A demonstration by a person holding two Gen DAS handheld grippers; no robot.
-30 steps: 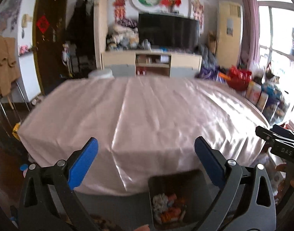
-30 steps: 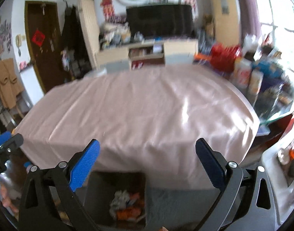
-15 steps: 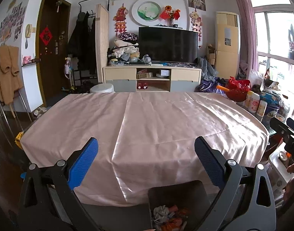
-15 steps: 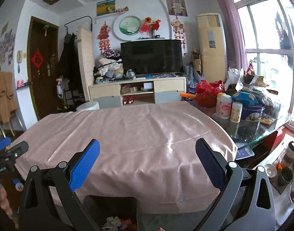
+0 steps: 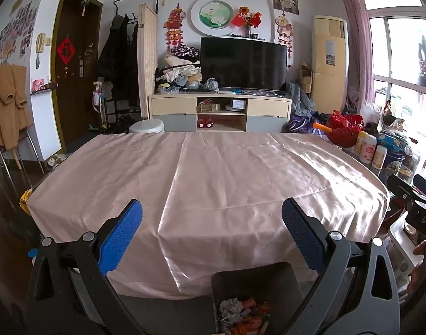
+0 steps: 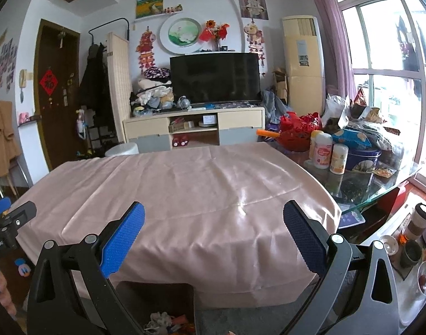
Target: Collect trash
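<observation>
A dark grey bin (image 5: 254, 282) stands on the floor at the near edge of the table, holding crumpled white and orange trash (image 5: 245, 316). It also shows low in the right wrist view (image 6: 157, 298), with the trash (image 6: 168, 322) inside. My left gripper (image 5: 211, 217) is open and empty, held above the bin and in front of the table. My right gripper (image 6: 213, 219) is open and empty, at the same height to the right. The pink tablecloth (image 5: 213, 173) shows no trash on it.
A glass table end (image 6: 366, 189) at the right carries bottles, a blue tin and bags. Cups and glasses (image 6: 408, 248) stand on a low stand at the right. A TV cabinet (image 5: 221, 111) and a white stool (image 5: 147, 127) lie beyond the table.
Both grippers have tilted up and risen. The bin has slid lower in both views and the far wall now shows more. The earlier blur has cleared. Both stay open.
</observation>
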